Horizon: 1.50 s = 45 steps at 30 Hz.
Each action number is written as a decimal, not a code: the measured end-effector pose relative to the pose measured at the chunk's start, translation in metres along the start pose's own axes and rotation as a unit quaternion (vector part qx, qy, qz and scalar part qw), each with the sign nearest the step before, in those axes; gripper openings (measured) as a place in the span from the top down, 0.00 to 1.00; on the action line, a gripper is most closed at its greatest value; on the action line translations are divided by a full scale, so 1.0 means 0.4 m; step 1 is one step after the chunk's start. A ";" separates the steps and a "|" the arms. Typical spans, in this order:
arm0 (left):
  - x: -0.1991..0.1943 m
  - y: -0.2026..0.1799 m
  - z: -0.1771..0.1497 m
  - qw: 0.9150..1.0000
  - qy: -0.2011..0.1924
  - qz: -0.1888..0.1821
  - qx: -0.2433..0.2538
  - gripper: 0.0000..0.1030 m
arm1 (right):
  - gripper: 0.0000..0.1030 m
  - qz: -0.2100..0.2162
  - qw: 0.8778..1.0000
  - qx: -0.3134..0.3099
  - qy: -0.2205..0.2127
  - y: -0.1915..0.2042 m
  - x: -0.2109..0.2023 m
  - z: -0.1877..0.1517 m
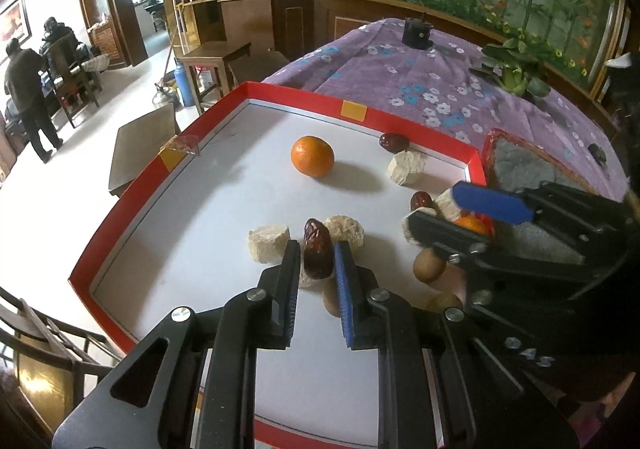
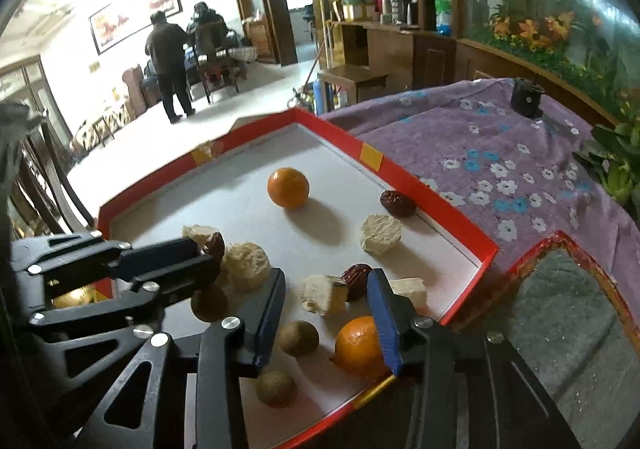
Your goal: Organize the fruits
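Tablecloth purple, floral | left gripper fingers grasp date | right gripper fingers released — wood-panelled room

bright daylight | soft shadows | fisheye-warped edges | background perhaps slightly blurred

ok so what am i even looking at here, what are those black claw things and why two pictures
Those are two hand-held grippers, each with a camera looking along its fingers, so each picture is one gripper's own view. The left gripper is pinching a dark red date. The right gripper is open, with an orange lying against its blue finger, not gripped. Below them is a red-rimmed tray holding another orange, more dates, pale crumbly chunks and small brown round fruits, on a purple flowered cloth.
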<state>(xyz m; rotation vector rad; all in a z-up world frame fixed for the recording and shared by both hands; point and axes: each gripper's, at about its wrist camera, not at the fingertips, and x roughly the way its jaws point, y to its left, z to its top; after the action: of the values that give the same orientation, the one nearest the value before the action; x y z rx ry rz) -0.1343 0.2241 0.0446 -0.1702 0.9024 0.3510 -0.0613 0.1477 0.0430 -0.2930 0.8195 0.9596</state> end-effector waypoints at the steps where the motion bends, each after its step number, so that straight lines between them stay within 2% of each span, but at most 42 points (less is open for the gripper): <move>1: -0.003 -0.003 -0.001 1.000 -0.002 0.004 0.002 0.81 | 0.60 -0.002 1.000 0.001 -0.005 0.000 -0.012 -0.003; 3: -0.014 -0.008 -0.003 1.000 -0.011 0.009 0.001 0.71 | 0.60 -0.009 1.000 0.000 -0.014 0.002 -0.035 -0.010; 5: -0.031 -0.012 -0.004 1.000 -0.024 0.016 -0.003 0.52 | 0.58 -0.022 0.999 0.004 -0.026 0.001 -0.064 -0.021; 6: -0.040 -0.016 -0.005 0.999 -0.032 0.021 -0.005 0.49 | 0.57 -0.029 0.999 0.011 -0.035 -0.001 -0.083 -0.030; 7: -0.052 -0.018 -0.005 0.999 -0.041 0.025 -0.008 0.46 | 0.54 -0.033 0.998 0.018 -0.044 -0.005 -0.100 -0.037; 15: -0.131 -0.058 -0.021 0.995 -0.080 0.051 -0.010 0.46 | 0.51 -0.057 0.991 0.072 -0.100 -0.025 -0.214 -0.091; 16: -0.140 -0.063 -0.025 0.995 -0.082 0.054 -0.011 0.42 | 0.50 -0.058 0.989 0.079 -0.106 -0.025 -0.223 -0.099; 17: -0.145 -0.067 -0.029 0.995 -0.081 0.054 -0.010 0.34 | 0.50 -0.058 0.989 0.082 -0.110 -0.026 -0.230 -0.105; 18: -0.149 -0.070 -0.031 0.995 -0.081 0.054 -0.009 0.33 | 0.50 -0.059 0.988 0.084 -0.117 -0.025 -0.239 -0.114; 28: -0.193 -0.090 -0.055 0.994 -0.089 0.054 -0.015 0.33 | 0.48 -0.056 0.986 0.091 -0.125 -0.025 -0.281 -0.151; 45: -0.194 -0.097 -0.059 0.994 -0.092 0.053 -0.017 0.33 | 0.48 -0.056 0.987 0.084 -0.123 -0.014 -0.295 -0.157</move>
<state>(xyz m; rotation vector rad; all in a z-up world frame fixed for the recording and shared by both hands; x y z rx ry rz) -0.1815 0.1636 0.0917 -0.1188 0.7250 0.4720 -0.1241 0.0375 0.0864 -0.0714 0.6460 0.7964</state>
